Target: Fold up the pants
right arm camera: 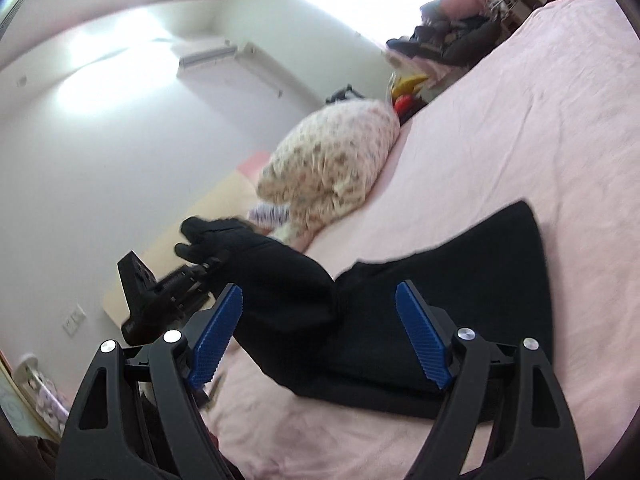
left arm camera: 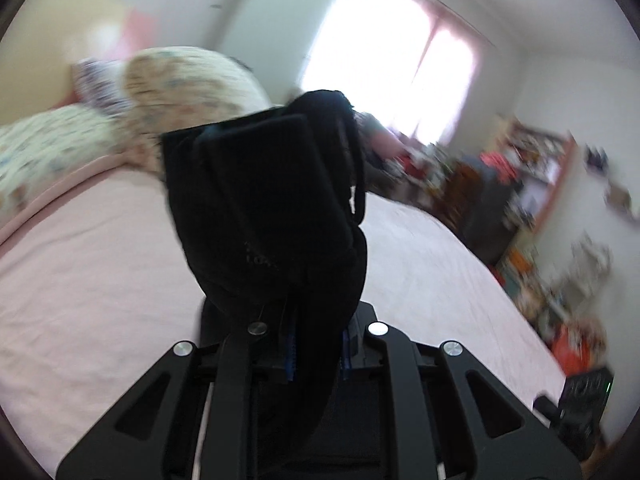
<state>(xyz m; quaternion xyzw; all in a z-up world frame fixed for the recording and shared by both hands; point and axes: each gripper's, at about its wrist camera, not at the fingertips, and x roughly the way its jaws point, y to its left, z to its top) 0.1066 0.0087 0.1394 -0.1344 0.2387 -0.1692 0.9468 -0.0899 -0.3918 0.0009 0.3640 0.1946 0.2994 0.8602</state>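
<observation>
Gripping one end of the black pants [left arm camera: 272,208] in your left gripper [left arm camera: 316,356], you hold it above the pink bed [left arm camera: 80,260] while the rest lies flat there, your right gripper [right arm camera: 320,336] empty, jaws wide apart.

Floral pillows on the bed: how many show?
2: a large rounded floral pillow near the headboard, and a flatter floral pillow left of it. Others may be hidden behind the lifted pants.

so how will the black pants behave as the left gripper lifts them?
Probably floppy: the black pants sag from the left gripper to the pink bedsheet. Likely light: one pinch raises a bunched end. They may drag across the sheet, not slide cleanly.
</observation>
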